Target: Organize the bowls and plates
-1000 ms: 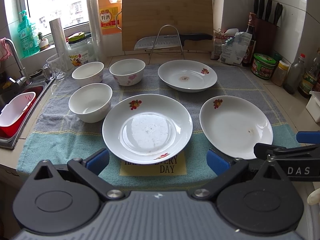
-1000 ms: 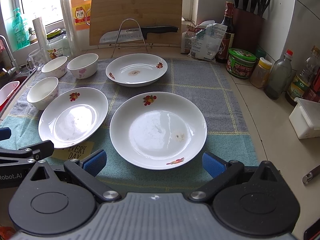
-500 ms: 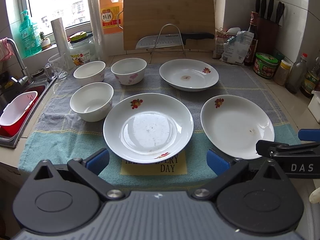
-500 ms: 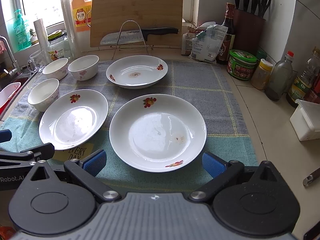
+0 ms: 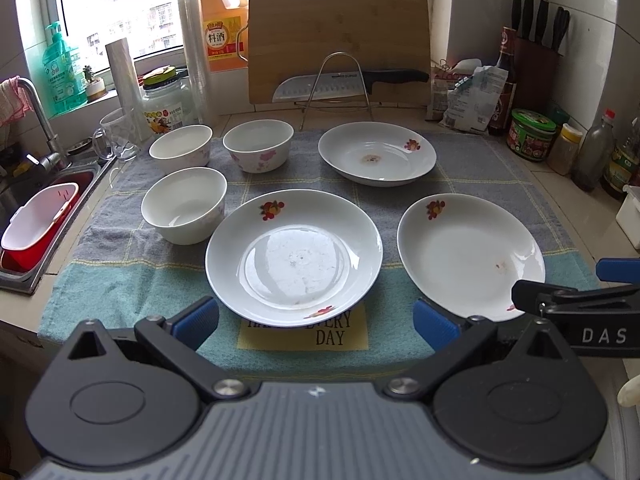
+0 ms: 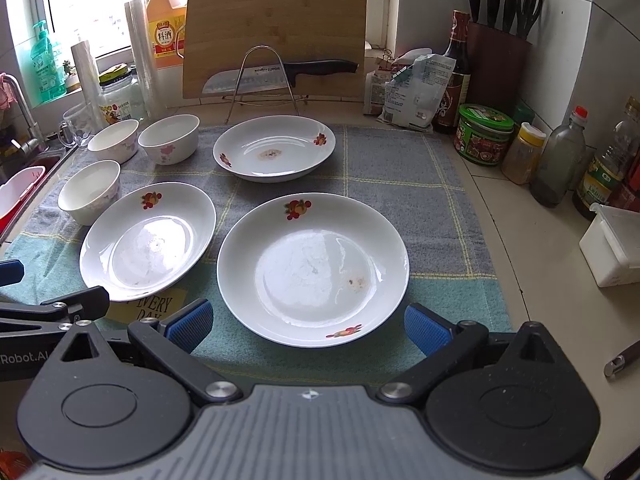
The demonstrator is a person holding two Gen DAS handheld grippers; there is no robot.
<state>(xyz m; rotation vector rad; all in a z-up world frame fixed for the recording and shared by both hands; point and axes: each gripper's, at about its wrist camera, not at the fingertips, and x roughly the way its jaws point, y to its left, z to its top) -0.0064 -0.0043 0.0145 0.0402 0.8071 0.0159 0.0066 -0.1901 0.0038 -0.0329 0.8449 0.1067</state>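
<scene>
Three white plates and three white bowls sit on a grey-and-teal towel (image 5: 472,160) spread over the tabletop (image 6: 552,312), none stacked. The near left plate (image 5: 294,254) lies just ahead of the left tongs (image 5: 316,322), covering the top edge of a yellow label (image 5: 304,334) on the towel; the near right plate (image 6: 312,268) lies just ahead of the right tongs (image 6: 308,326); the far plate (image 5: 377,153) rests toward the back, with a brownish spot at its middle. Each plate carries a small red flower print on its rim. The bowls cluster at the left: the near bowl (image 5: 184,204) just beside the near left plate, the back left bowl (image 5: 181,147) and the back right bowl (image 5: 258,145) side by side behind it. Both pairs of tongs are spread wide with nothing between their blue pads, held low at the towel's near edge. Behind the dishes one bamboo cutting board (image 5: 339,40) stands against the window with one knife (image 5: 352,80) on a wire rack. A sink (image 5: 24,248) with a red-and-white basin lies at the left.
</scene>
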